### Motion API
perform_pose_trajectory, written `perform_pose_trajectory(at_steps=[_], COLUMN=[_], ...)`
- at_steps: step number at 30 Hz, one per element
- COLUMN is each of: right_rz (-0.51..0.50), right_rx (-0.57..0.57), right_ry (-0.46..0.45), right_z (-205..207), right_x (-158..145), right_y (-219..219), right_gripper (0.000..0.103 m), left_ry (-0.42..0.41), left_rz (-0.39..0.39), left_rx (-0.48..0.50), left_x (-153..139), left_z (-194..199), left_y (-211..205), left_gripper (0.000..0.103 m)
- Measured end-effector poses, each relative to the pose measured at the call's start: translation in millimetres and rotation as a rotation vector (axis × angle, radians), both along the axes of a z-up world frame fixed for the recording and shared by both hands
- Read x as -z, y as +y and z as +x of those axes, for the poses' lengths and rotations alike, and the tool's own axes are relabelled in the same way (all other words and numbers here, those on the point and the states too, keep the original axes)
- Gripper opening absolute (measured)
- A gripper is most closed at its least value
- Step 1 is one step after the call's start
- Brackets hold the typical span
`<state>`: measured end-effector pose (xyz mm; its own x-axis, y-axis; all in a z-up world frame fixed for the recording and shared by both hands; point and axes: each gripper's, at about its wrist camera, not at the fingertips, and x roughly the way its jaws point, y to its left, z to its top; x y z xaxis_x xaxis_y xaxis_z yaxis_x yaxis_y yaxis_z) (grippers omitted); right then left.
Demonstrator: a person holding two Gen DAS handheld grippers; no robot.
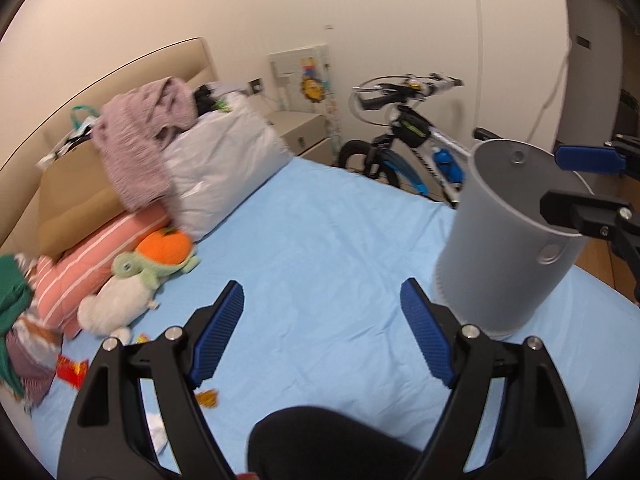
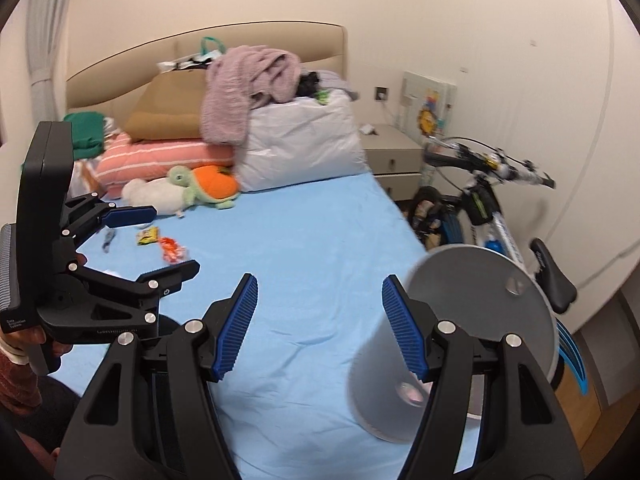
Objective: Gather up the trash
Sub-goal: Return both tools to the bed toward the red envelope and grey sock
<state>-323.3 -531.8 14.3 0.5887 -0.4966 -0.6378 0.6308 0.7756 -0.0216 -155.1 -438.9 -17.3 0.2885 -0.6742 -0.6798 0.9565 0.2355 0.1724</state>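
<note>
Your left gripper (image 1: 322, 328) hangs above the blue bed sheet (image 1: 320, 240) with its jaws spread wide and nothing between the pads. Your right gripper (image 2: 320, 328) is also wide open; in the left wrist view its fingers (image 1: 588, 158) sit on either side of the rim of the grey bin (image 1: 508, 236), one pad outside and one over the opening, with no visible clamp on the wall. The bin stands tilted at the right edge of the bed, mouth toward the right gripper. In the right wrist view the bin (image 2: 460, 320) sits just past the right pad, and whether that pad touches it you cannot tell. Trash lies on the sheet near the left side: a yellow wrapper (image 2: 148, 236), an orange-red wrapper (image 2: 172, 250), both close to the left gripper (image 2: 152, 240). In the left wrist view a red wrapper (image 1: 72, 372) and an orange scrap (image 1: 208, 398) lie beside the left fingers. A turtle plush (image 2: 204, 186), pillows (image 2: 160, 158) and a white bag (image 2: 300, 144) are piled at the headboard. A bicycle (image 2: 480, 208) stands beside the bed.
</note>
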Motion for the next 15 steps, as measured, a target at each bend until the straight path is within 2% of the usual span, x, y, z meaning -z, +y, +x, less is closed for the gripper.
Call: perform_pose_trajectory(at_steps=[15], right_rz=[0.05], right_rx=[-0.434], right_ry=[-0.011], right_z=[170], right_x=[14], right_y=[120], right_gripper=[0.062], left_ry=[0.016], left_rz=[-0.003], left_rx=[-0.458], left_x=[6], left_z=[140], left_y=[171], left_gripper=[0.081])
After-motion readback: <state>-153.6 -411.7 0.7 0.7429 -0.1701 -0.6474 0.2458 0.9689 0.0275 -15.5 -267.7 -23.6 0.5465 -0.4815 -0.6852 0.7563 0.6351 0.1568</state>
